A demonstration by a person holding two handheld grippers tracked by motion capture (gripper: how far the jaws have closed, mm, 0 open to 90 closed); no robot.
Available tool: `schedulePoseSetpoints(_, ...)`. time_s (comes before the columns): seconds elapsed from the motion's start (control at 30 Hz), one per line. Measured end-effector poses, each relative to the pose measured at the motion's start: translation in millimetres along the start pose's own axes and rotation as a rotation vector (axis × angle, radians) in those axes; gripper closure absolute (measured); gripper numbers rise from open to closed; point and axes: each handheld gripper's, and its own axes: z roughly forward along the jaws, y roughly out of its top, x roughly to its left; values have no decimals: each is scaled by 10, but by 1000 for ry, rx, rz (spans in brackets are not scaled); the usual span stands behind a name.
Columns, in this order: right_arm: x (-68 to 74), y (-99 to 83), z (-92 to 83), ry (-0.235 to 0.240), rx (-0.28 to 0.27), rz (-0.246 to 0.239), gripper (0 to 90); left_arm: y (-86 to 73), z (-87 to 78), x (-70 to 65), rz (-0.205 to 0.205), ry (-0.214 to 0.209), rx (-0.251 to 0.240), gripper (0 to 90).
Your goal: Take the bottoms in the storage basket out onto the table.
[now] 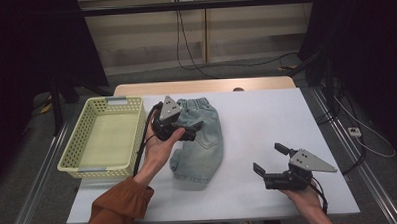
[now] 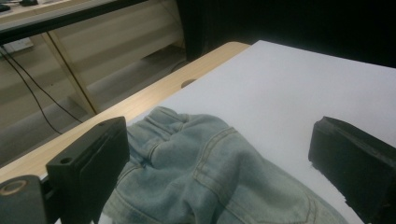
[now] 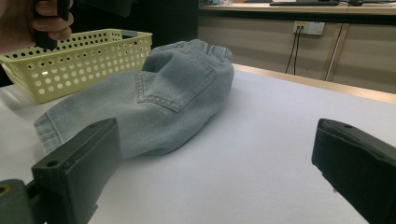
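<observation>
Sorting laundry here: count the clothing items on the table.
1. The denim shorts lie on the white table, right of the yellow basket, under the left gripper. The basket looks empty.

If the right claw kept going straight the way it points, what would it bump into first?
Probably the jeans. The right claw is open and points across bare white table toward them, with the yellow basket farther behind. The depth is hard to judge, so it might slide just past their edge.
</observation>
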Motion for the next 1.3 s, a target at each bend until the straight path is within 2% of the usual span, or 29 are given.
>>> schedulePoseSetpoints(0.13, 3, 1, -2, 0, 0, 1, 15, -12, -55, 6, -8, 4, 6, 53)
schedulePoseSetpoints(0.23, 3, 2, -1, 1, -1, 2, 15, -8, -147, -8, -1, 5, -31, 57)
schedulePoseSetpoints(0.6, -2, 2, 4, 6, 3, -2, 16, 11, -327, 28, -1, 37, -42, 57)
schedulePoseSetpoints(0.7, 1, 2, 3, 5, 5, -2, 17, 8, -358, 38, -25, 0, -33, 57)
schedulePoseSetpoints(0.8, 1, 2, 3, 5, 3, -2, 17, 0, -394, 42, -19, 25, -35, 57)
schedulePoseSetpoints(1.3, 12, -1, 13, -1, 6, -2, 17, -46, -618, 143, -24, 80, -40, 55)
